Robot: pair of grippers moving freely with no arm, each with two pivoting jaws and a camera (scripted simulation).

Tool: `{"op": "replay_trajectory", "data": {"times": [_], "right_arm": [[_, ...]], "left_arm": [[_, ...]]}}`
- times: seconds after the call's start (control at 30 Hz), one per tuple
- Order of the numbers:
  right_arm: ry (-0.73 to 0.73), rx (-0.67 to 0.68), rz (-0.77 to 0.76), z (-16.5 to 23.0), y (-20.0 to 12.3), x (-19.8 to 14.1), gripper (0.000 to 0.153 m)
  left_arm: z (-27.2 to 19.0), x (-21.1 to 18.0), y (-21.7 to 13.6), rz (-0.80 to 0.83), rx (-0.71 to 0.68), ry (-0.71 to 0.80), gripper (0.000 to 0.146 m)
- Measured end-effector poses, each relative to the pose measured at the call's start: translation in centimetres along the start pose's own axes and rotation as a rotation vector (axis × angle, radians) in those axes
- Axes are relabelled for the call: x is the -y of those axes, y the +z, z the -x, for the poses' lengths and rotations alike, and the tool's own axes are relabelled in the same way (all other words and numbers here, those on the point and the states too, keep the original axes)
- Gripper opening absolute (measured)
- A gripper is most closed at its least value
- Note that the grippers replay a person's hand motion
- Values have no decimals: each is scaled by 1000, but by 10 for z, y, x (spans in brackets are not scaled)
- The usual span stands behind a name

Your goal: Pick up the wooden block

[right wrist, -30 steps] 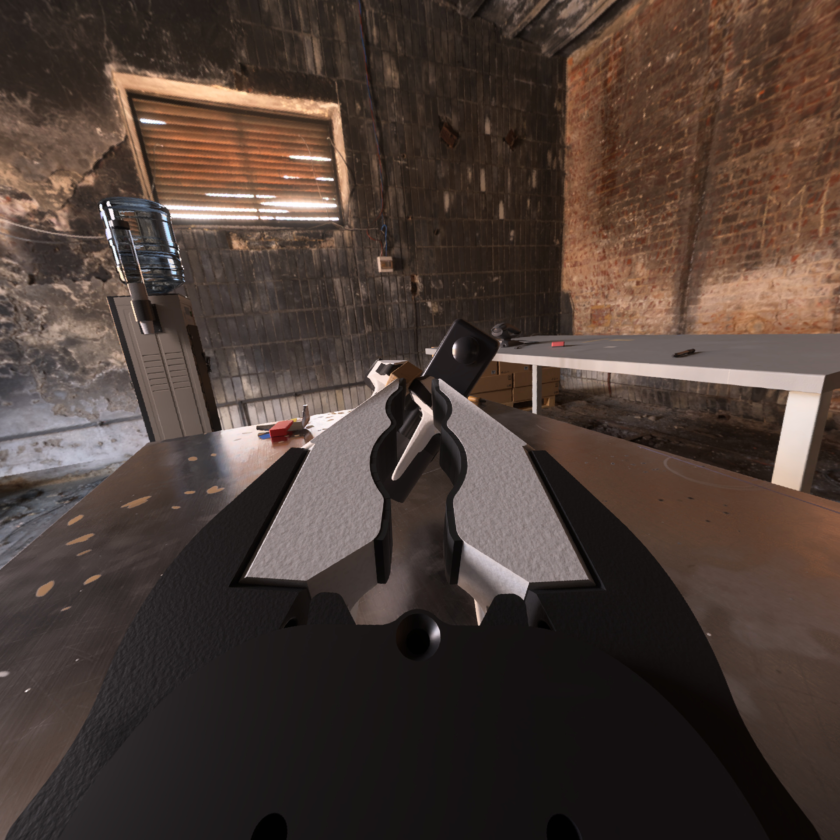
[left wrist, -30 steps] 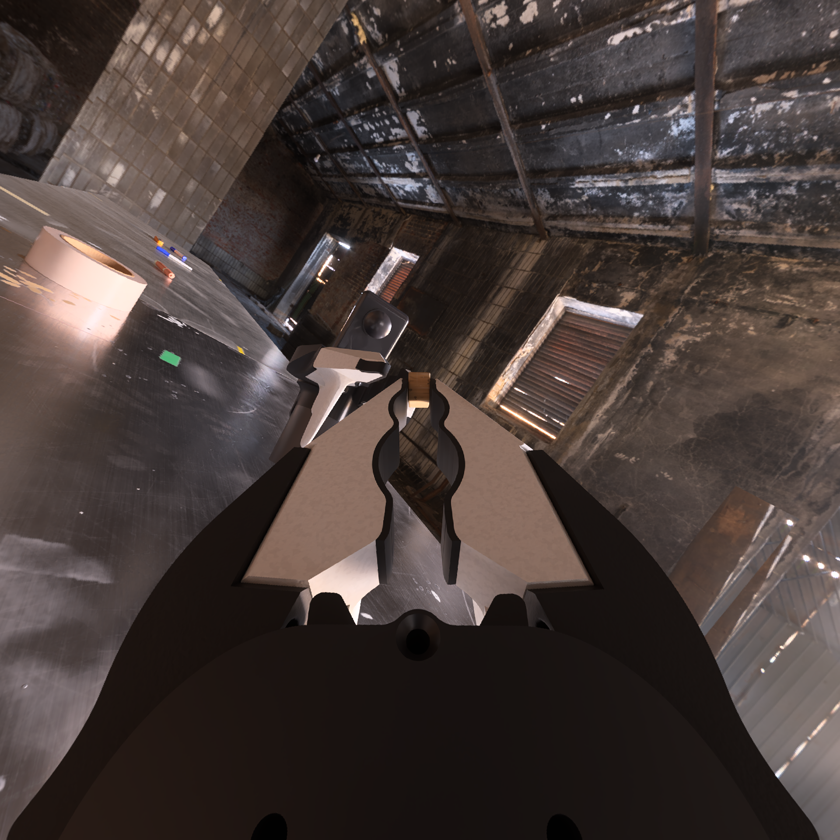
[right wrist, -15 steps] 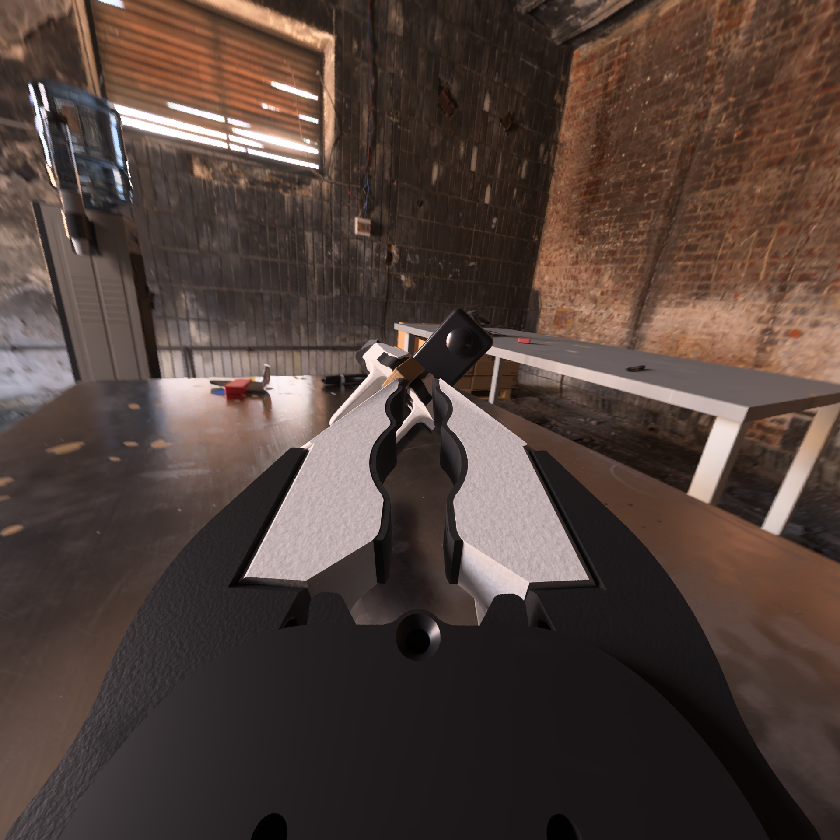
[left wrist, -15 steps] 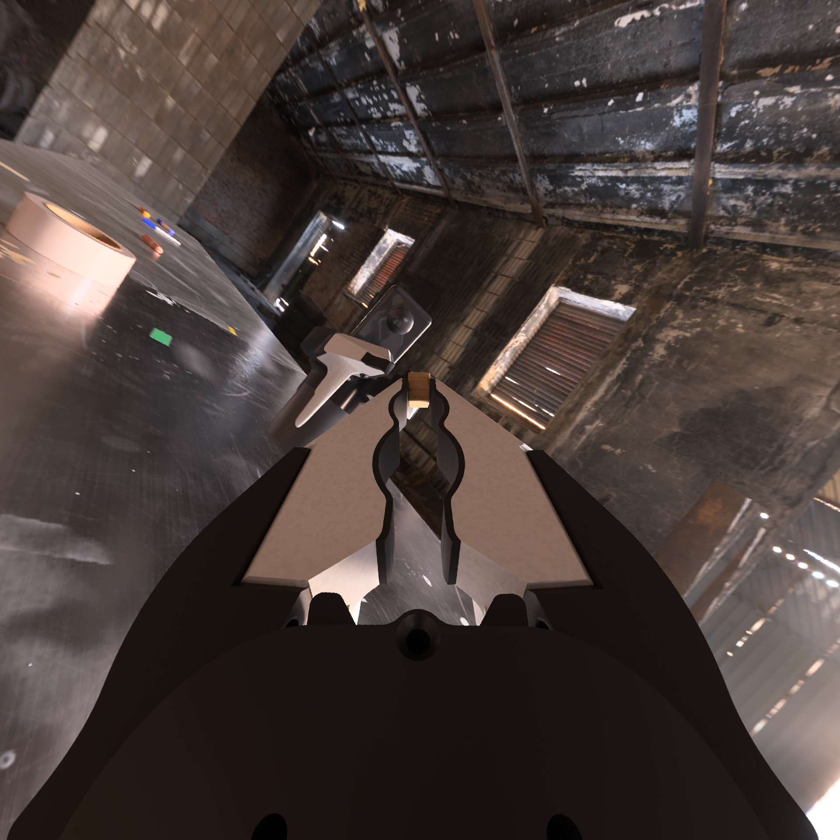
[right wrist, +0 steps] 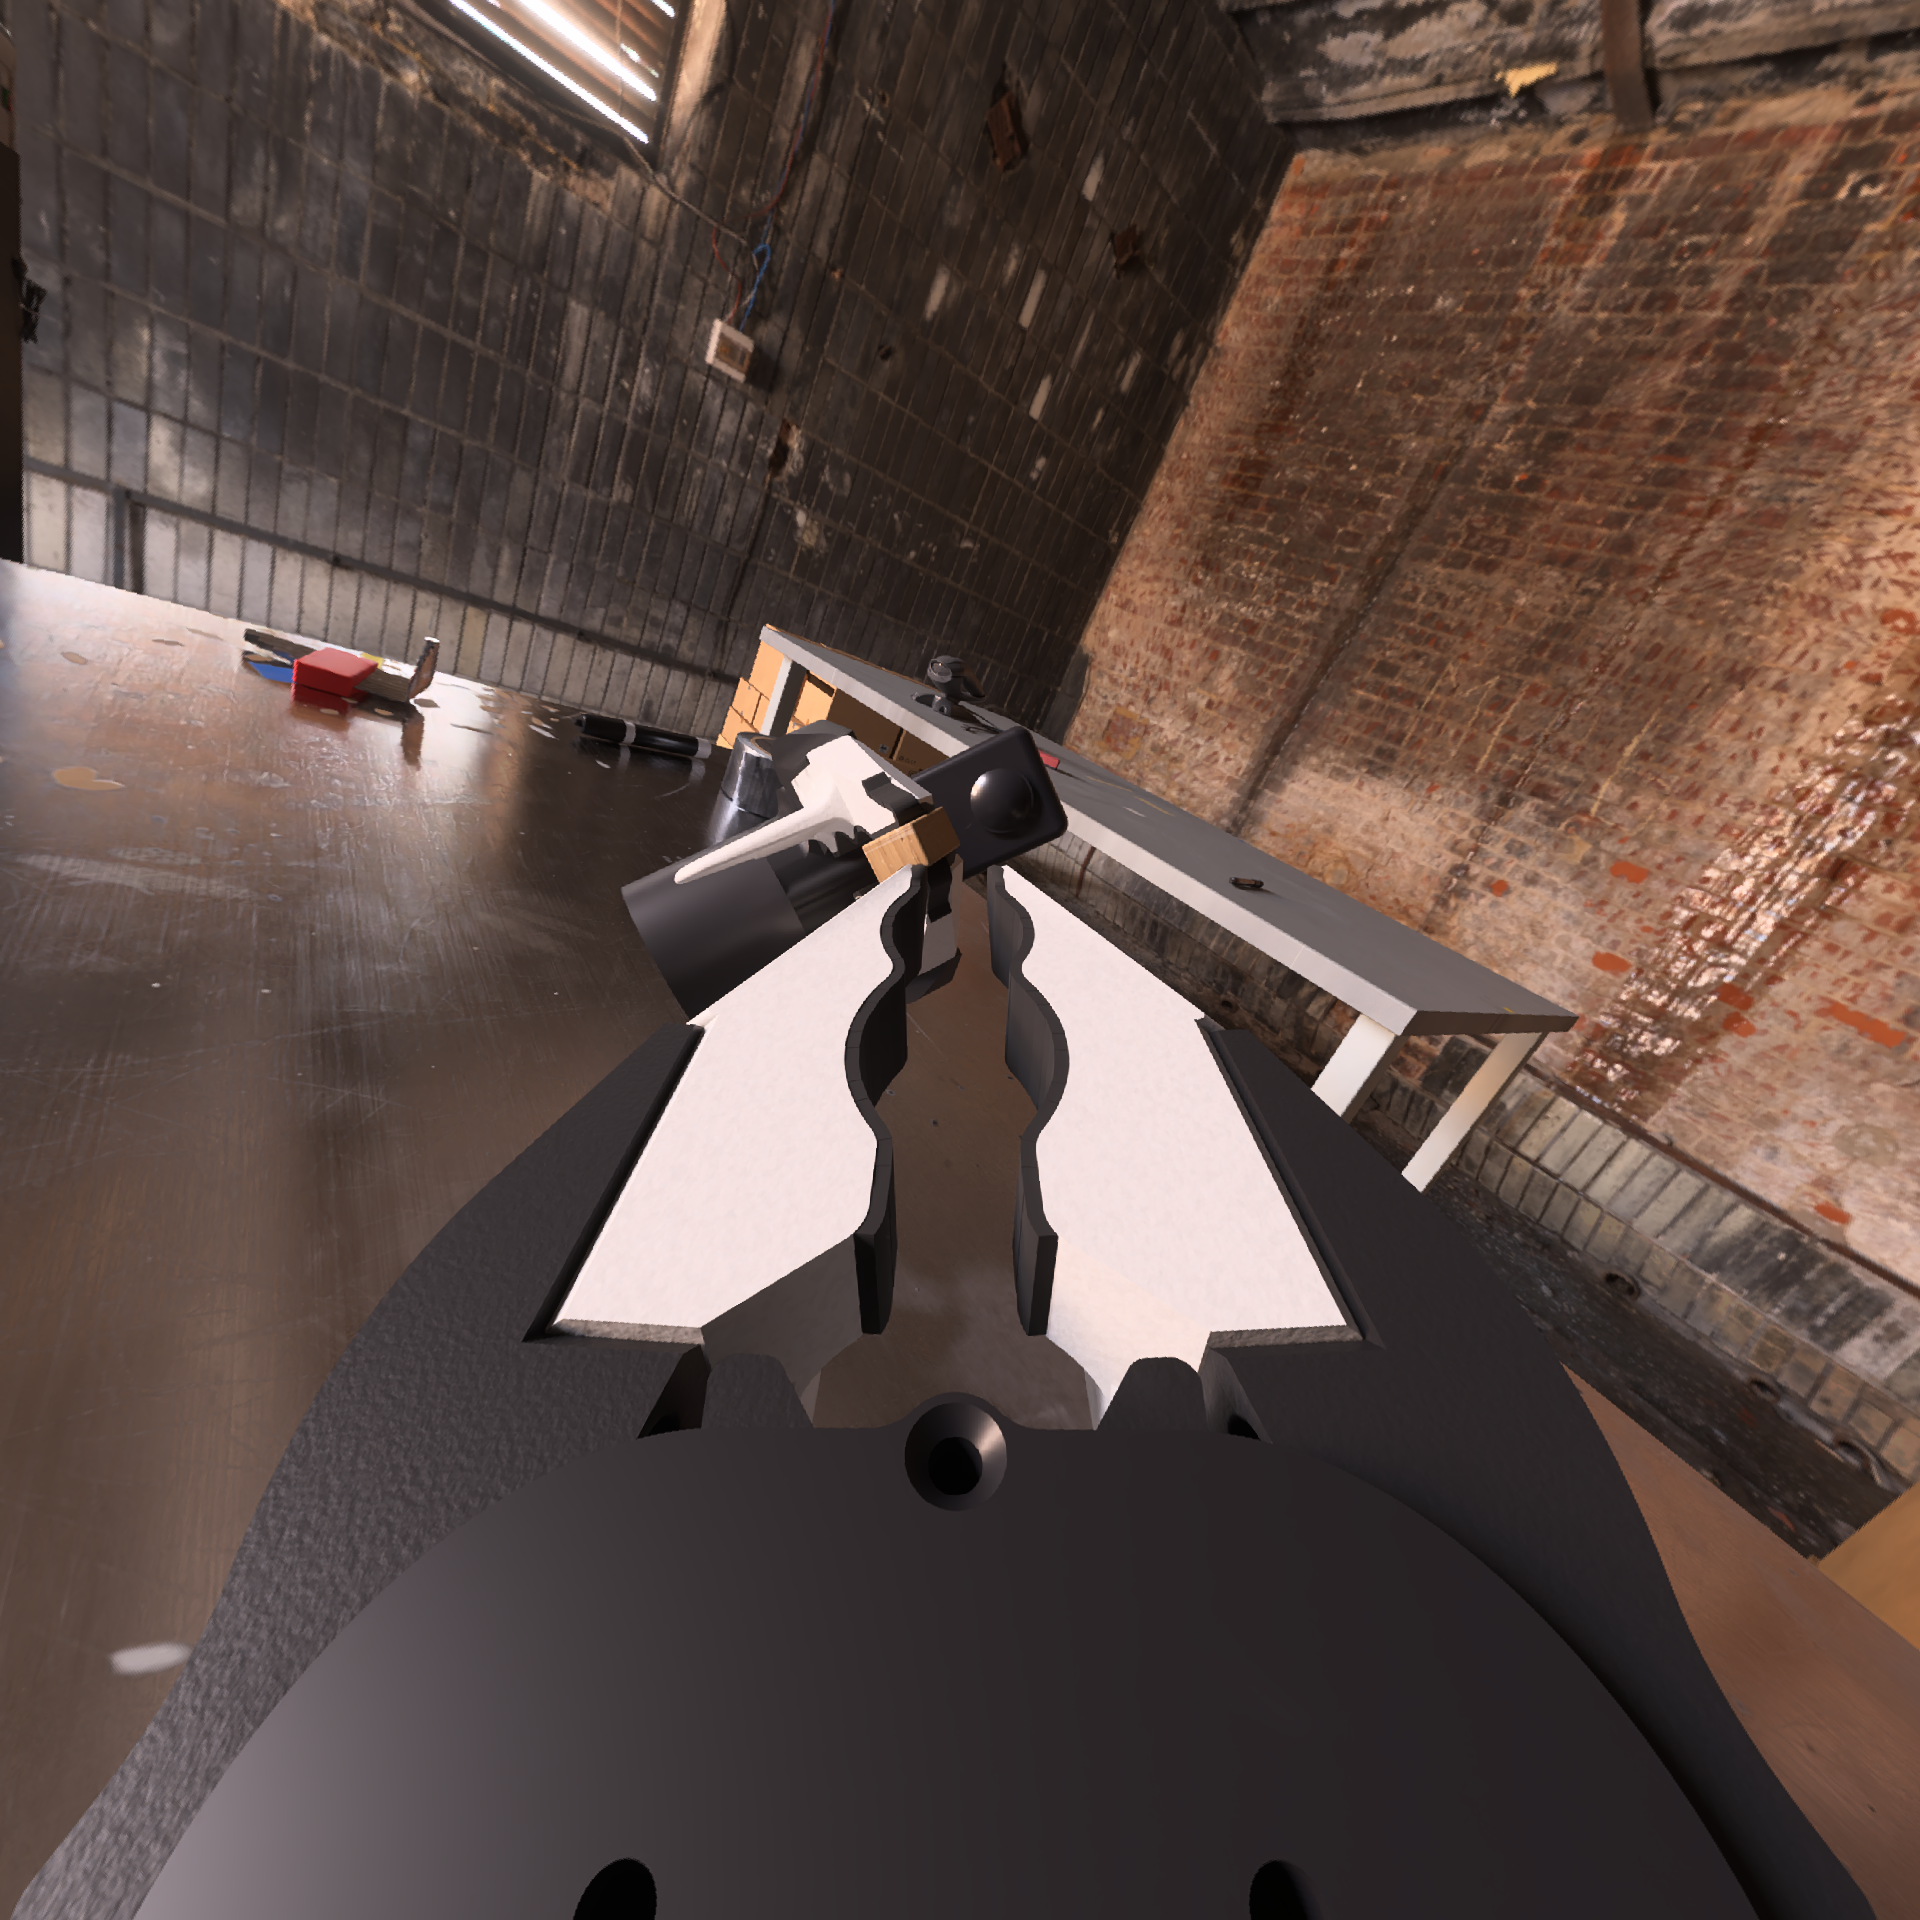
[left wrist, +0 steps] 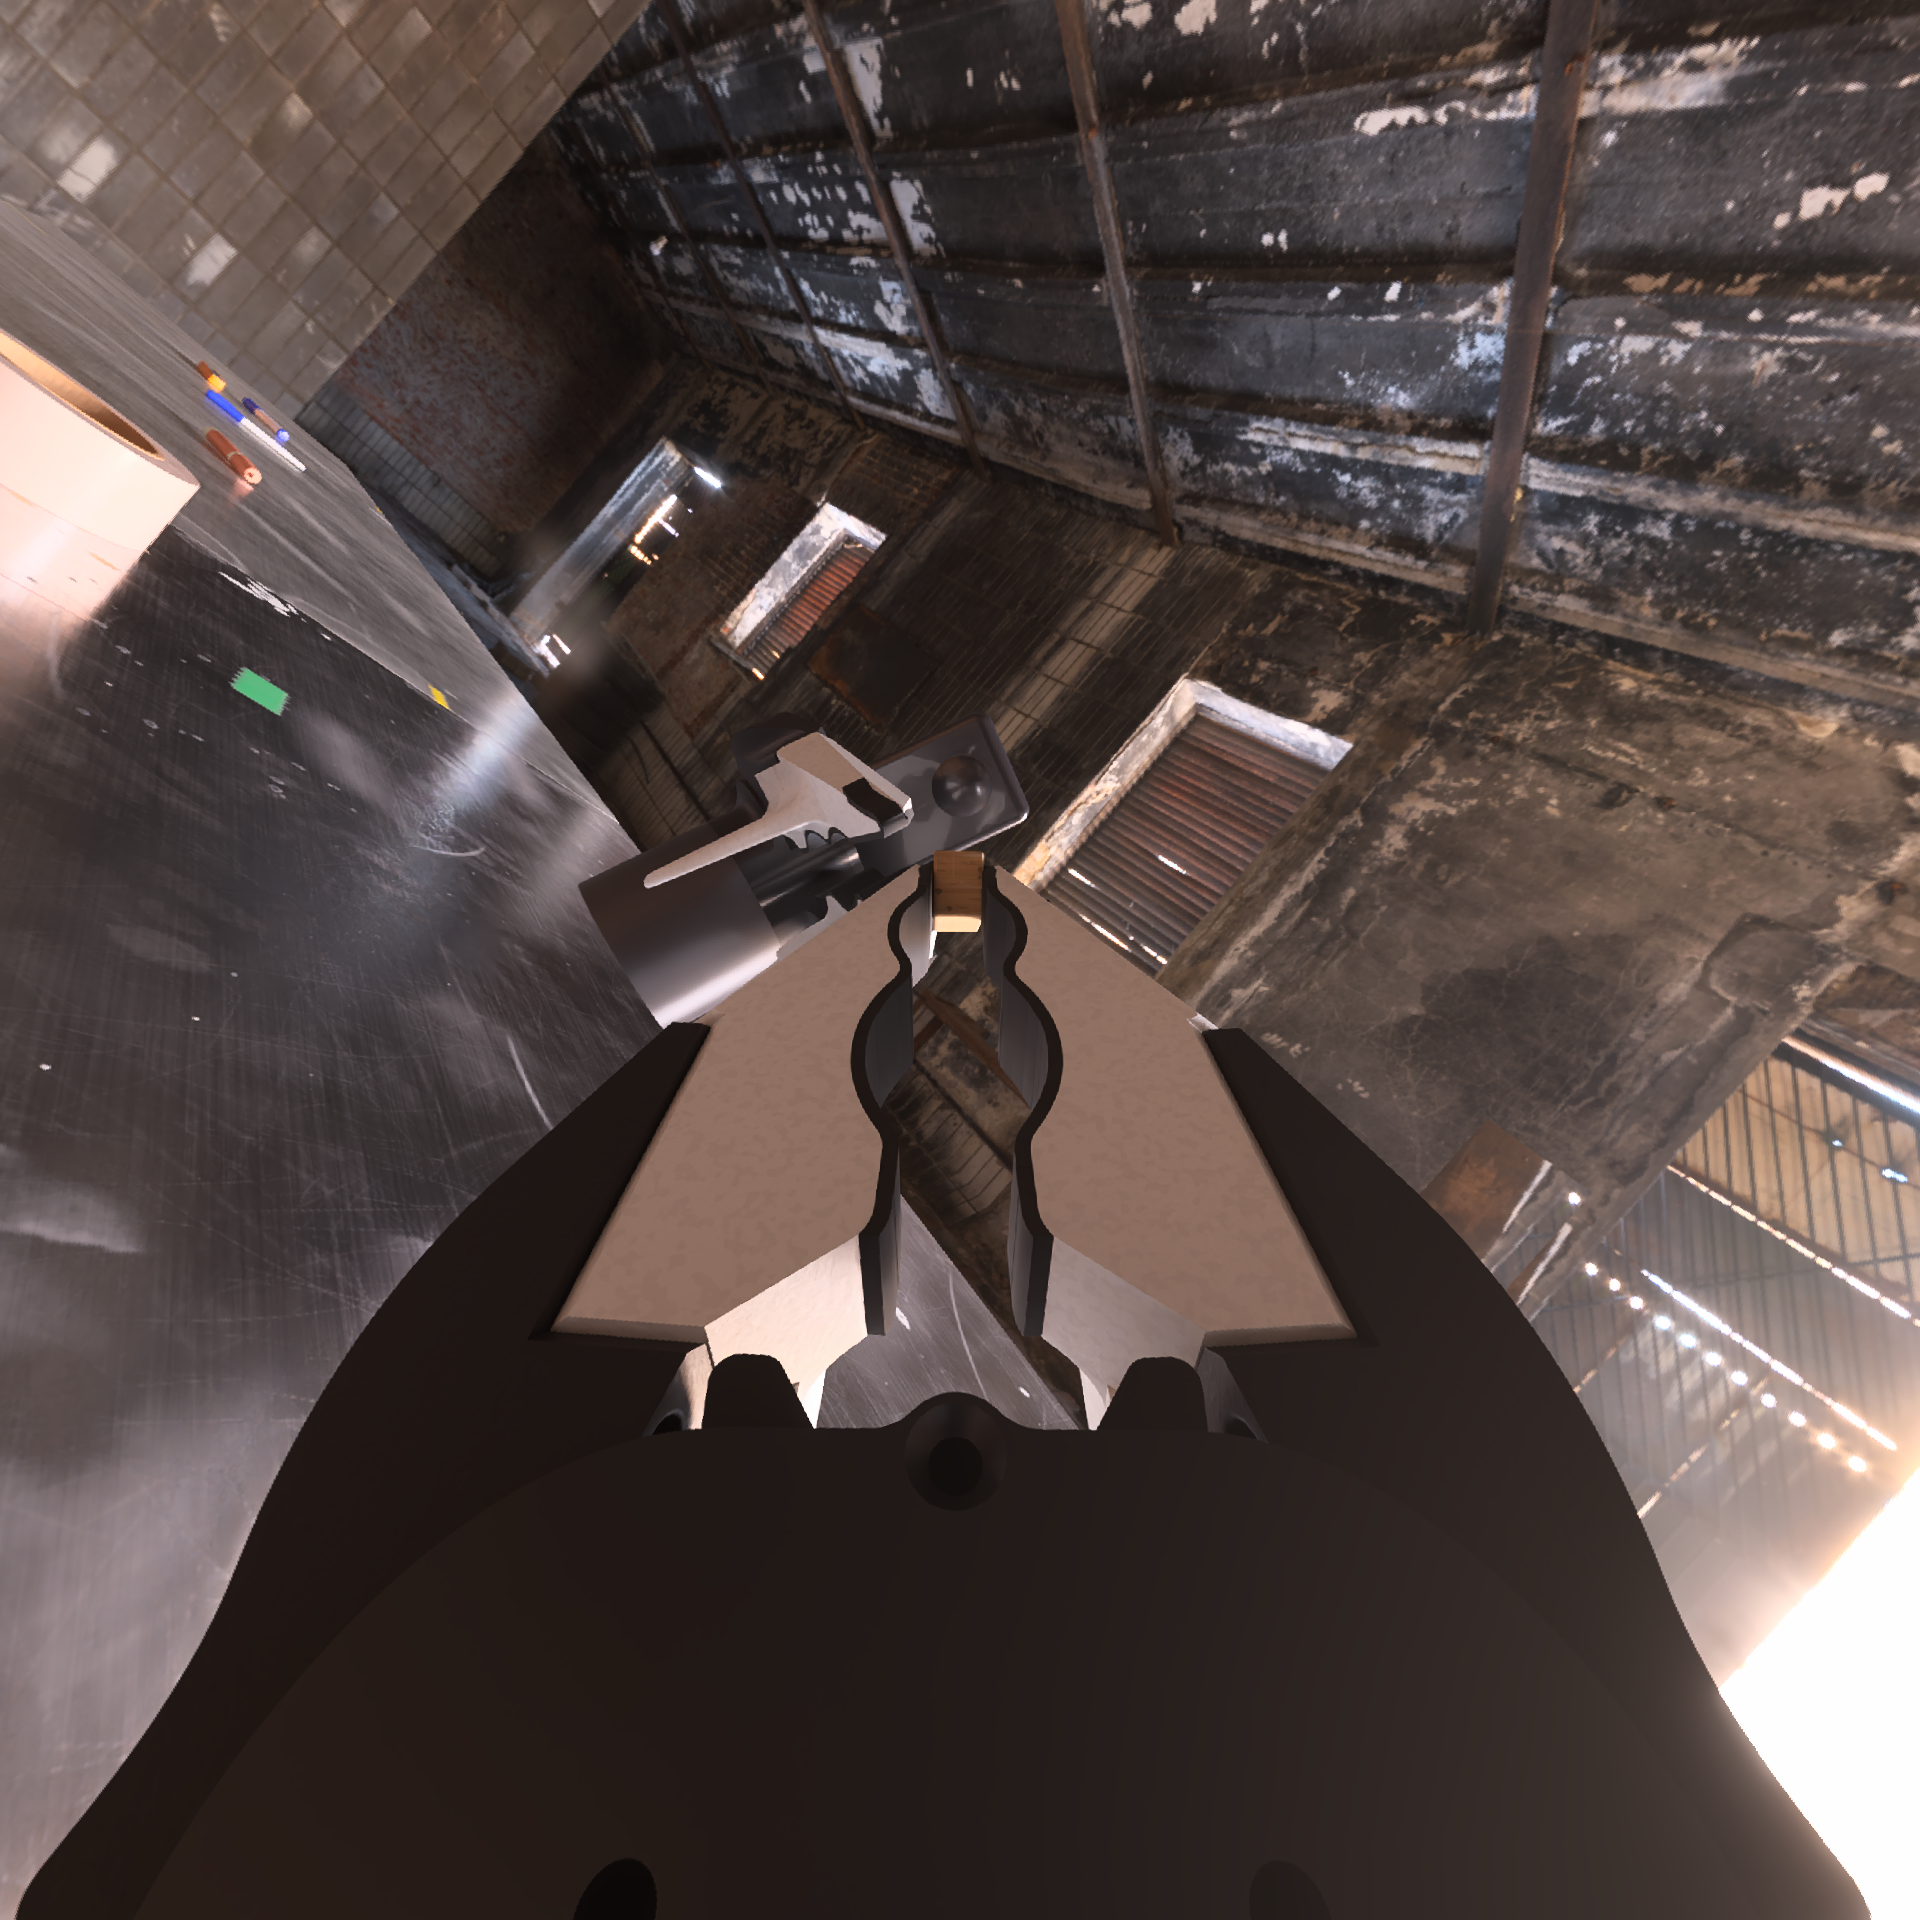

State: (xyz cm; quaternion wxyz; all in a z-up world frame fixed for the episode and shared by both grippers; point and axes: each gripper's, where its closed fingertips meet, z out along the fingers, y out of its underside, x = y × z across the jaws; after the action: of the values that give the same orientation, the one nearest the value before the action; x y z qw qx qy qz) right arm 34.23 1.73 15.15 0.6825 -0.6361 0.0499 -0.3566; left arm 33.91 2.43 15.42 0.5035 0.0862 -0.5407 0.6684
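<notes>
- Left gripper (left wrist: 956,896): tan-faced fingers clamped on the wooden block (left wrist: 957,891), which sits pinched between the two fingertips, clear of the tabletop (left wrist: 260,987).
- Wooden block: small, pale, squared; from the right wrist view it shows (right wrist: 912,849) just beyond the left fingertip of the right gripper (right wrist: 951,891), not between that gripper's fingers.
- Right gripper: white-faced fingers apart, a narrow open gap between the tips, nothing held in it.
- Left gripper, as seen from the right wrist view (right wrist: 914,847): dark barrel and white fingers lying across, just ahead of the right fingertips.
- Right gripper, as seen from the left wrist view (left wrist: 894,816): just ahead and to the left of the left fingertips, close to the block.
- Tape roll (left wrist: 73,478): pale, far to the left of the left fingers, on the tabletop.
- Green chip (left wrist: 259,690): flat on the tabletop, left of the left fingers.
- Red block (right wrist: 330,673): well ahead and left of the right fingers, on the tabletop.
- White table (right wrist: 1299,925): beyond and right of the right fingers.
</notes>
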Motion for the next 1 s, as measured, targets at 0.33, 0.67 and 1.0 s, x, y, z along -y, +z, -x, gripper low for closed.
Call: {"op": "replay_trajectory", "data": {"times": [0.33, 0.67, 1.0], "right_arm": [[96, 59, -25, 4, 2, 0, 11], [104, 63, 4, 3, 0, -5, 11], [157, 86, 15, 3, -1, -10, 11]], "left_arm": [[-3, -2, -2, 34, -16, -13, 9], [3, -4, -2, 55, 10, -5, 9], [7, -7, -5, 98, 64, 55, 8]]}}
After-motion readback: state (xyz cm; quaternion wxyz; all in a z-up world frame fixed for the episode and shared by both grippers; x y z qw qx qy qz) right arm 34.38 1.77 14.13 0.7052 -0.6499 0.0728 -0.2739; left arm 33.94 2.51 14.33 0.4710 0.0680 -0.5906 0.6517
